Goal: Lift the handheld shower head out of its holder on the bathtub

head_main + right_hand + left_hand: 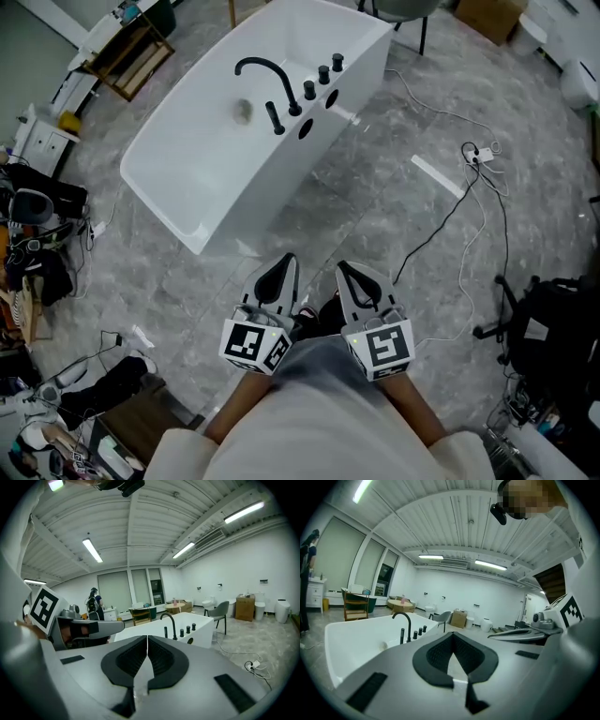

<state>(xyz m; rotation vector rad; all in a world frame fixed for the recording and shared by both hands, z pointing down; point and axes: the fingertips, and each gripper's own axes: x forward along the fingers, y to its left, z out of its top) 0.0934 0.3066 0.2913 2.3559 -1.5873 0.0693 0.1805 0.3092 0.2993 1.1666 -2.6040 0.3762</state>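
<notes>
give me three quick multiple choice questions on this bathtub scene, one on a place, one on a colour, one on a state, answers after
1. Where does the faucet stand?
A) on the bathtub rim
B) on a kitchen counter
C) on a shelf

2. What colour is the shower head?
A) chrome
B) black
C) red

3. How are the left hand-held gripper and the right hand-held gripper?
A) both wide open
B) the left one clamped on the shower head
C) both shut and empty

Answers:
1 A, it rises from the rim beside the knobs.
2 B, it is a black stick upright on the rim.
3 C, each gripper view shows jaws together with nothing between.
</notes>
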